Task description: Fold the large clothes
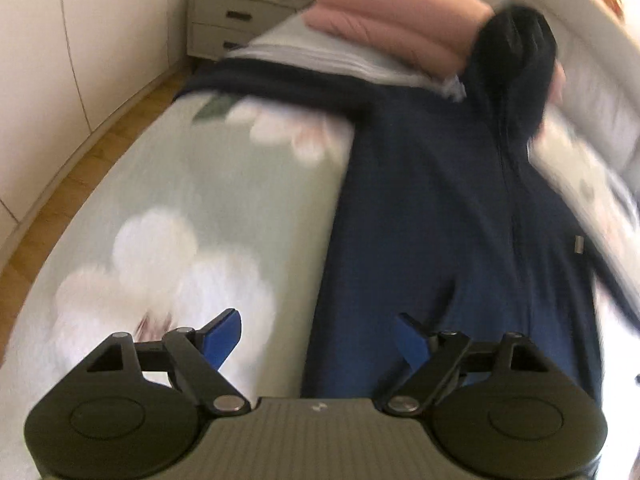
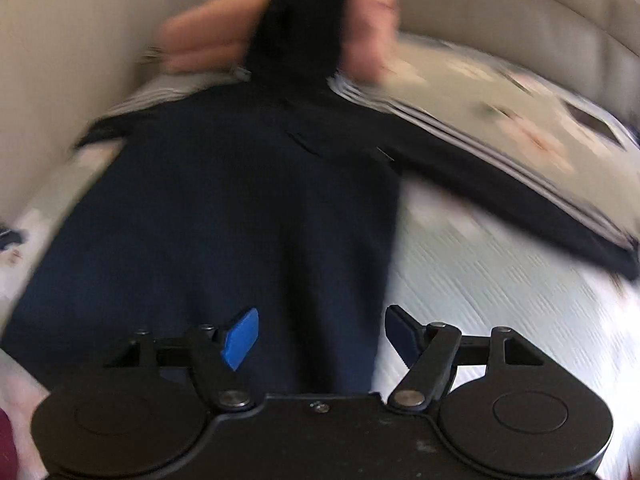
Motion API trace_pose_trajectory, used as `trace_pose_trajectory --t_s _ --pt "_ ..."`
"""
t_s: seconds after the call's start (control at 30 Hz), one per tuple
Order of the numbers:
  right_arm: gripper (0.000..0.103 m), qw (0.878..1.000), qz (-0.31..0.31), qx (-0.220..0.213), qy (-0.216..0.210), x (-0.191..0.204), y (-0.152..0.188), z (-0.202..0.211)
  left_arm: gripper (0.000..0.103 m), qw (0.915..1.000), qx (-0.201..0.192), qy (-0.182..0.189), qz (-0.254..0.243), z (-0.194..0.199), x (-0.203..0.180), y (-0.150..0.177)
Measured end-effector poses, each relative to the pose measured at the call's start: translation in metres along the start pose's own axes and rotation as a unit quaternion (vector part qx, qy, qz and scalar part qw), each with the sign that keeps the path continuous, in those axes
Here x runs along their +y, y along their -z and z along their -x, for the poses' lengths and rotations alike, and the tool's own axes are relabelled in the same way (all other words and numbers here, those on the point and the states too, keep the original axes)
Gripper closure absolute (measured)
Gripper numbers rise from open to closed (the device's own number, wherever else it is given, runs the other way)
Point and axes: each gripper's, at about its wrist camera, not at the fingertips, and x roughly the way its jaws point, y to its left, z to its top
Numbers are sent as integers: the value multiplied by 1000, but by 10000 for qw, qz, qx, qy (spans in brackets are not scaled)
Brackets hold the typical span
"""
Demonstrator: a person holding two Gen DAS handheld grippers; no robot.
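Navy hooded jacket (image 1: 432, 208) is showing white sleeve stripes; bedspread (image 1: 208, 184) is sporting pale-green with white flowers, pink pillows (image 1: 384, 16) behind it.

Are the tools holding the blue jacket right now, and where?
No. Both the left tool and the right tool are open with nothing between their fingers. The jacket lies loose on the bed.

**Bedroom setting**

Bed (image 1: 192, 184) with pale green floral cover fills the centre. At 11 o'clock, a cream nightstand (image 1: 228, 20) with two drawers; wood floor (image 1: 80, 168) at 9 o'clock beside white wall panels (image 1: 60, 60). Padded headboard (image 2: 520, 20) at 1 o'clock. Pink pillows (image 1: 384, 20) at 12.
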Motion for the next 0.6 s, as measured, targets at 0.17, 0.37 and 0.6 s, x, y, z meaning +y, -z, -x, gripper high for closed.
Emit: trace_pose_trajectory --t_s 0.17,0.37,0.6 --pt "19 9960 -344 -60 -826 23 -63 -81 18 9942 -314 233 1004 -43 16 -80" --pt "19 9890 -677 386 -1258 64 -92 -157 18 9761 -347 564 2069 -104 51 -165" --pt "19 9906 -455 746 -1052 97 -100 -190 26 9580 -370 634 2772 -178 88 -195"
